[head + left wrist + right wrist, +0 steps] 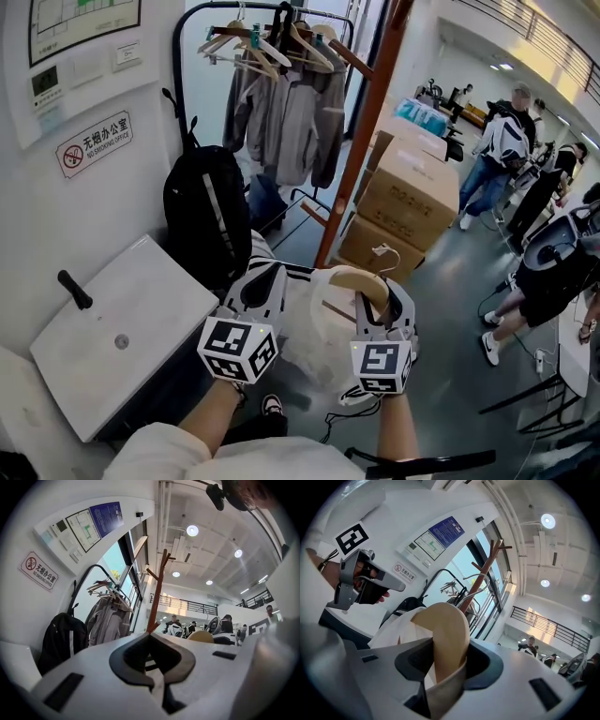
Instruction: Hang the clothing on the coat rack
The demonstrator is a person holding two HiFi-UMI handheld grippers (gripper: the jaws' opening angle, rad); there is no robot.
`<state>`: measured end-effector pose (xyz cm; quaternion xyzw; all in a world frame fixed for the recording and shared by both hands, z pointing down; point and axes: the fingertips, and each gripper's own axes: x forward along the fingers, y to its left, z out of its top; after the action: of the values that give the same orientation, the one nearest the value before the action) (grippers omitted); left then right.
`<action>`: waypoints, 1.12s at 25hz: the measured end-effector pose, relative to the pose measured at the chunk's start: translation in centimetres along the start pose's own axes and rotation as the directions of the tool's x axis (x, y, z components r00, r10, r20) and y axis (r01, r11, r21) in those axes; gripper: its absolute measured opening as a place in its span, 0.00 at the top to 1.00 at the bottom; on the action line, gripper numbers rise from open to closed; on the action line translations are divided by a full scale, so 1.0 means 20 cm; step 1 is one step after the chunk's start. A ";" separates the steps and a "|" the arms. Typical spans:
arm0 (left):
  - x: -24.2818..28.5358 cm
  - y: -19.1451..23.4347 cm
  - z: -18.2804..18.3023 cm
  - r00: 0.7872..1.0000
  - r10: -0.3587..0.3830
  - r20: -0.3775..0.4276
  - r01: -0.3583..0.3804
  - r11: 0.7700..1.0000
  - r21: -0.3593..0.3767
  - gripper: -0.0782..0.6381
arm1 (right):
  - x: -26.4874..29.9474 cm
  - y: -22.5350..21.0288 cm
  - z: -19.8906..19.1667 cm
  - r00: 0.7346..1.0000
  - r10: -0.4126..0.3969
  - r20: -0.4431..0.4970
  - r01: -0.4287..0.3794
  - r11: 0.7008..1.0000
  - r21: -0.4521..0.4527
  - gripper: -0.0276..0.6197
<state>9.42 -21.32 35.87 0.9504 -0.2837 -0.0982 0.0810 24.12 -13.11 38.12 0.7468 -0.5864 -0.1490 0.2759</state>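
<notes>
A white garment (305,323) with black stripes hangs on a wooden hanger (361,279) between my two grippers, low in the head view. My right gripper (375,295) is shut on the hanger's end and the cloth over it (447,630). My left gripper (267,272) is shut on the garment's other shoulder; striped cloth shows between its jaws (151,658). The coat rack (361,122), a tall reddish-brown pole with pegs, stands just beyond the grippers. It also rises ahead in the left gripper view (156,597) and the right gripper view (485,571).
A black rail holds grey jackets (281,103) on hangers at the back. A black backpack (208,225) hangs at the left over a white cabinet (112,347). Cardboard boxes (408,187) stand right of the pole. Several people (497,150) are further right.
</notes>
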 end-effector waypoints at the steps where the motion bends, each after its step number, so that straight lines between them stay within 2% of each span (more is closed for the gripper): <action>1: 0.02 0.01 0.00 1.000 0.003 0.002 -0.003 1.000 -0.001 0.88 | 0.02 -0.01 0.00 1.000 0.003 0.000 -0.003 1.000 -0.004 0.67; 9: 0.17 0.10 0.03 0.998 0.058 0.026 -0.057 0.998 -0.005 0.88 | 0.21 -0.03 -0.01 0.998 0.062 0.019 -0.062 0.998 -0.034 0.67; 19: 0.35 0.26 0.04 0.991 0.127 0.043 -0.126 0.992 -0.026 0.88 | 0.42 -0.04 -0.03 0.988 0.145 0.052 -0.146 0.989 0.012 0.68; 28: 0.45 0.27 -0.04 0.984 0.177 0.024 -0.176 0.983 -0.049 0.88 | 0.51 -0.05 -0.10 0.976 0.212 0.041 -0.214 0.977 0.029 0.69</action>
<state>14.06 -30.73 36.46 0.9179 -0.3655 -0.1108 0.1077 28.77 -22.33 40.29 0.6813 -0.6705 -0.1229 0.2667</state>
